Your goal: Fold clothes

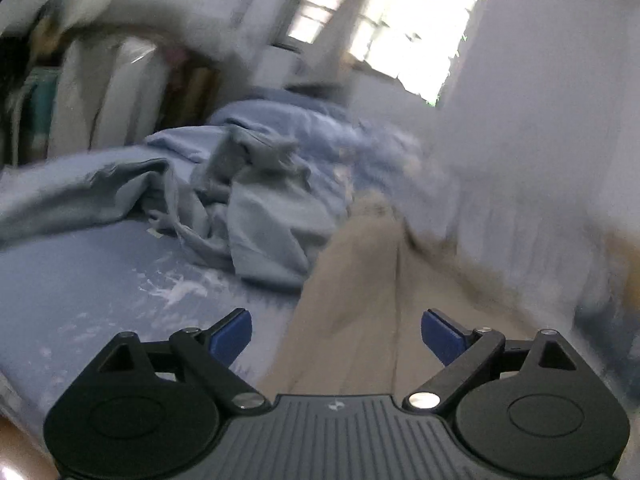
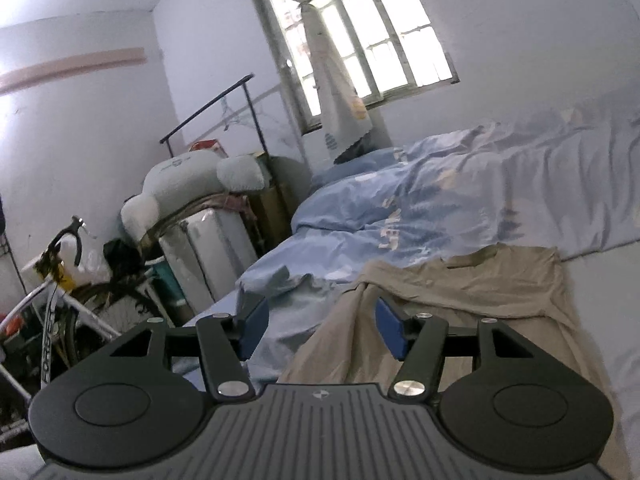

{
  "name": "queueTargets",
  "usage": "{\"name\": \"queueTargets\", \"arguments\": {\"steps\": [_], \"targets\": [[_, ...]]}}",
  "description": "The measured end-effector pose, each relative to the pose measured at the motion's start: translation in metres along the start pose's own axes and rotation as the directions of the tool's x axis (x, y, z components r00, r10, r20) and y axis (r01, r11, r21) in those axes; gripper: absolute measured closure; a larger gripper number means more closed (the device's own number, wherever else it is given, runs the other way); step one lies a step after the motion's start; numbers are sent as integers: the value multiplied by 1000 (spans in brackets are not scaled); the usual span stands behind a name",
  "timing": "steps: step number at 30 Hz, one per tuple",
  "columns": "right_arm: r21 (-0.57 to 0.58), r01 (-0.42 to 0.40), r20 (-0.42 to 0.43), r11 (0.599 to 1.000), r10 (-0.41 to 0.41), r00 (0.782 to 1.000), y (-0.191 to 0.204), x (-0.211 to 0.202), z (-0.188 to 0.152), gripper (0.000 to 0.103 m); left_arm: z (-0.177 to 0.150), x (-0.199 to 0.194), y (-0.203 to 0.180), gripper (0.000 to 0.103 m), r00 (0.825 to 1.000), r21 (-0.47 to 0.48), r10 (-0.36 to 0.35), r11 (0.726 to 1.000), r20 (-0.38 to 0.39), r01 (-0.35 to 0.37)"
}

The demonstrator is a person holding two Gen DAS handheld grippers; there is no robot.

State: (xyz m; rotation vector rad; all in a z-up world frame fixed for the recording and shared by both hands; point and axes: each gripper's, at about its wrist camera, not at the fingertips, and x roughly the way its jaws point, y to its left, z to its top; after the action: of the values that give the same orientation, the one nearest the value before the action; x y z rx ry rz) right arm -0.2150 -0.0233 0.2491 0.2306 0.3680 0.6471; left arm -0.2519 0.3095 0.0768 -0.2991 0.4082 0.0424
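A beige garment (image 1: 360,280) lies spread on the blue bed, running away from the camera in the blurred left wrist view. My left gripper (image 1: 336,338) hangs above its near end, jaws wide apart, nothing between the blue pads. A crumpled grey-blue garment (image 1: 260,216) sits left of the beige one. In the right wrist view the same beige garment (image 2: 460,292) lies flat with its neckline at the far end. My right gripper (image 2: 322,330) hovers over its near left edge, jaws apart and holding nothing.
A blue patterned quilt (image 2: 440,200) is heaped along the far side of the bed below a window (image 2: 360,40). Left of the bed stand a bicycle (image 2: 52,300), white wrapped boxes (image 2: 208,248) with a plush toy on top, and a metal rack (image 2: 212,108).
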Motion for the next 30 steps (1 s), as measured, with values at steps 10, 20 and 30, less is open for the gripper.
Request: {"name": "queueTargets", "arguments": {"steps": [10, 20, 30], "targets": [[51, -34, -7, 998, 34, 999, 1, -18, -21, 41, -53, 28, -53, 32, 988, 421, 39, 907, -149, 27], [90, -16, -2, 996, 16, 1000, -15, -27, -20, 41, -57, 36, -46, 96, 978, 435, 115, 900, -173, -29], [100, 1, 1, 995, -2, 1000, -25, -22, -13, 41, 28, 5, 21, 98, 991, 59, 128, 990, 38, -130]]}}
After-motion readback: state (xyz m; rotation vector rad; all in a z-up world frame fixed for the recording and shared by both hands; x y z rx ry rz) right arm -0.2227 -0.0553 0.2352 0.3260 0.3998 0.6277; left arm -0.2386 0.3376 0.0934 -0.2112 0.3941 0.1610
